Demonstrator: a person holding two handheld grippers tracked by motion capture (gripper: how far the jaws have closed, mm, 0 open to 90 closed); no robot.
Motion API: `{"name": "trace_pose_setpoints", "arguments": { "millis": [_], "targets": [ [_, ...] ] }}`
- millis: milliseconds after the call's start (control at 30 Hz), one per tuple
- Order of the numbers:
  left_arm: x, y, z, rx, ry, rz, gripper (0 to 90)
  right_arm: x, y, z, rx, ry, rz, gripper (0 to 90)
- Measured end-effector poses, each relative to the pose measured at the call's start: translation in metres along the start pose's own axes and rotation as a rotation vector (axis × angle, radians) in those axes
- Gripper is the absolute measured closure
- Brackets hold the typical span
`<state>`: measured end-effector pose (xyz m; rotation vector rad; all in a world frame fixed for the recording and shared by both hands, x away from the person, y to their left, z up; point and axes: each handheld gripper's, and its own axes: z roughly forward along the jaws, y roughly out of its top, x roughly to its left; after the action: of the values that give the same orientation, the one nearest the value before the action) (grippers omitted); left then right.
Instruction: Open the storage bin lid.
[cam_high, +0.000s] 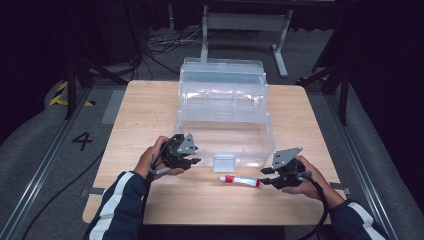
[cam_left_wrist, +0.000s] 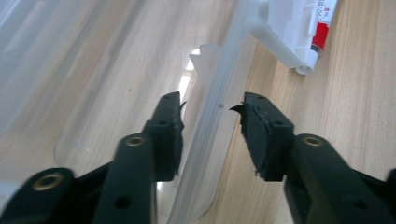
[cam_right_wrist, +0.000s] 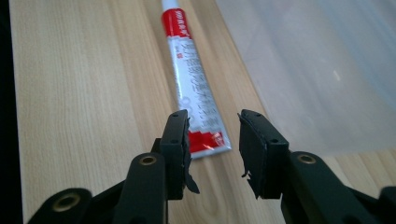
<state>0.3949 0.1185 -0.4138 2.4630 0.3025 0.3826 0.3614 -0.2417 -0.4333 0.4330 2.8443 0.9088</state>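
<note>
Red-and-white soft tube (cam_high: 240, 180) lies near the surface's front edge; right hand-held gripper (cam_right_wrist: 214, 135) gapes over its crimped tail. Squashy, light: pinch mid-body. Left hand-held gripper (cam_left_wrist: 210, 126) straddles the clear plastic box (cam_high: 225, 107) rim, unclenched.

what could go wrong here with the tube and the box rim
The right gripper is open, jaws around the flat crimped end of the red and white tube lying on the wooden table; closing there may pinch just the edge, so the tube could slip or swing. The left gripper, open, straddles the thin front rim of the clear plastic box; gripping might flex it or drag the box.
</note>
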Motion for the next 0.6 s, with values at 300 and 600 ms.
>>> {"name": "trace_pose_setpoints", "arguments": {
  "millis": [300,600],
  "targets": [
    [0.000,-0.005,-0.015,-0.034,0.070,-0.055,38.3,0.011,0.022,0.027,0.078,0.018,-0.066,58.3],
    [-0.011,-0.019,-0.041,-0.096,0.148,-0.117,26.3,0.019,0.039,0.043,0.115,0.034,-0.105,57.2]
  ]
}}
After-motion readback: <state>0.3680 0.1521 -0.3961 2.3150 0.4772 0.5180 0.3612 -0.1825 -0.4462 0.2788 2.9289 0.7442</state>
